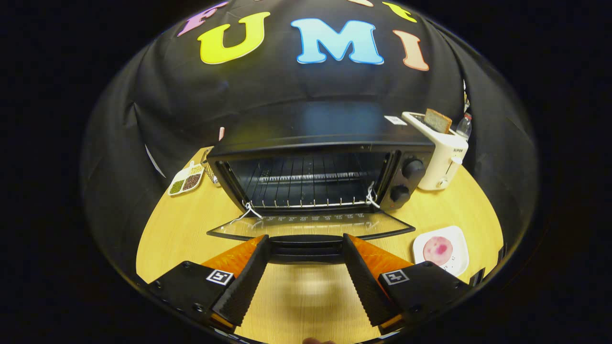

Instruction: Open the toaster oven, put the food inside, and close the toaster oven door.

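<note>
**Door down, food next**

Black toaster oven (315, 177) at twelve o'clock, glass door (311, 225) dropped flat, wire rack bare. Gripper (306, 251) spread wide around door handle (306, 246), gripping nothing. Pink round food on white square plate (452, 265) at two o'clock; calls for swinging there, closing on it.

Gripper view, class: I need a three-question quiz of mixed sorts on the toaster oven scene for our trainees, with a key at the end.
1. True or false: the toaster oven door is folded down open.
2. Multiple choice: the pink food lies A) on the oven rack, B) on a white plate beside the door, C) in the white toaster.
3. Fill in: the handle of the door sits ____ the fingers of the tongs.

Key: 1 true. 2 B. 3 between; the tongs are open and the fingers flank the handle, but whether they press on it cannot be told.
</note>
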`<state>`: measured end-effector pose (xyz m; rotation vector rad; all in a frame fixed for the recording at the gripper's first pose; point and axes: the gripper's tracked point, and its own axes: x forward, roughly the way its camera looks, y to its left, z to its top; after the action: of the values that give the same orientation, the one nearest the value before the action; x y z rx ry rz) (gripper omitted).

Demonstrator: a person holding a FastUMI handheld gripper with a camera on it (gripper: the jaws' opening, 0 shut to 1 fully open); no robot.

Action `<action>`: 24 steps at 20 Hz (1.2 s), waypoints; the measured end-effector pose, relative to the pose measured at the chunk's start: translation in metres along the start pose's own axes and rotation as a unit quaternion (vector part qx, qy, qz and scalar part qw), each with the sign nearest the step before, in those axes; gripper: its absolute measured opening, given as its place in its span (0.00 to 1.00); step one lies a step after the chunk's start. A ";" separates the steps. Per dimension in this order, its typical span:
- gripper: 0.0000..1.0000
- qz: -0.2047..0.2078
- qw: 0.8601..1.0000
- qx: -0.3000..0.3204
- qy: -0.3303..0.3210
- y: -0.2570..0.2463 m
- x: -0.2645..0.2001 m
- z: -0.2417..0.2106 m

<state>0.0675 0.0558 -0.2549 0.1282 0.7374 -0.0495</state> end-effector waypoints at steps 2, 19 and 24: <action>0.97 0.008 0.999 0.008 0.034 -0.002 0.004 -0.022; 0.97 0.002 0.996 -0.054 0.077 -0.092 -0.047 -0.051; 0.97 0.005 0.996 -0.052 0.075 -0.145 -0.071 -0.037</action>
<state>-0.0230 -0.0831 -0.2483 0.0370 0.8883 0.0076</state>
